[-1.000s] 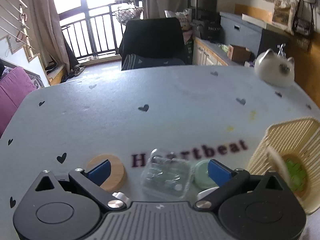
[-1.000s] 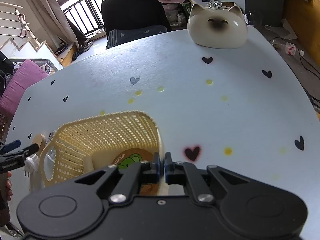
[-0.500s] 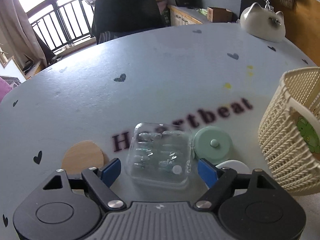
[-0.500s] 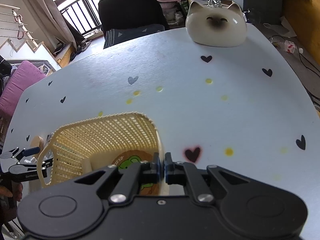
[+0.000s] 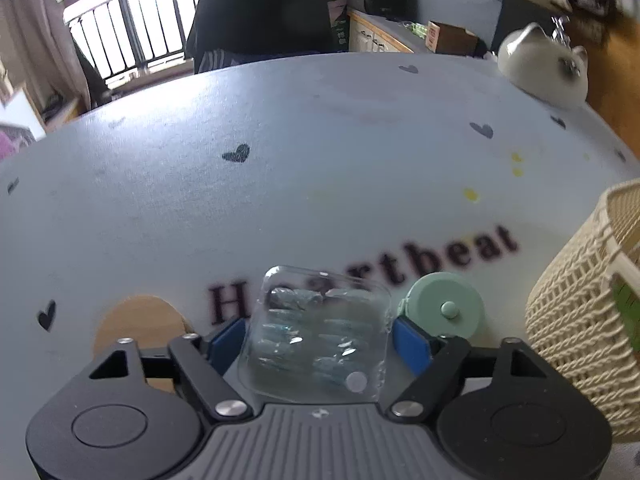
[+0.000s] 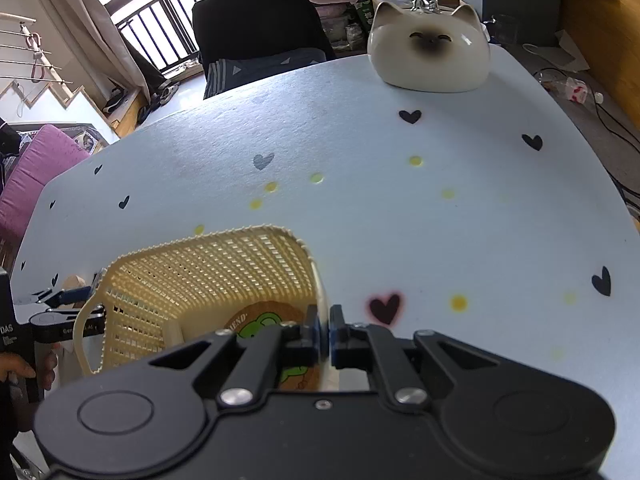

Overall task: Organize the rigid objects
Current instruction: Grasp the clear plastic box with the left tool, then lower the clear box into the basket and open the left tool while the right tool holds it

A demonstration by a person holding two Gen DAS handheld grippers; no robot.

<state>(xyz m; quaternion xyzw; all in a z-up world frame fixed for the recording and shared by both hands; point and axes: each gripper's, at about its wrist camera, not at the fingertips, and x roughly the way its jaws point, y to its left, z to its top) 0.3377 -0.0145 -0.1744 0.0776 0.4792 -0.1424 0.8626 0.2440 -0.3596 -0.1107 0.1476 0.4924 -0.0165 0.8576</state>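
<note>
The clear plastic case (image 5: 320,332) lies flat on the counter (image 5: 320,160) squarely between the closing blue pads of the left hand-held gripper (image 5: 320,340), not yet pinched, while the right hand-held gripper (image 6: 323,334) clamps the basket (image 6: 224,276) rim alongside.

A pale blue table (image 6: 360,200) printed with small dark hearts holds a cream cat-shaped ceramic figure (image 6: 430,56) at its far edge, with a black chair (image 6: 256,24) just beyond that edge.
</note>
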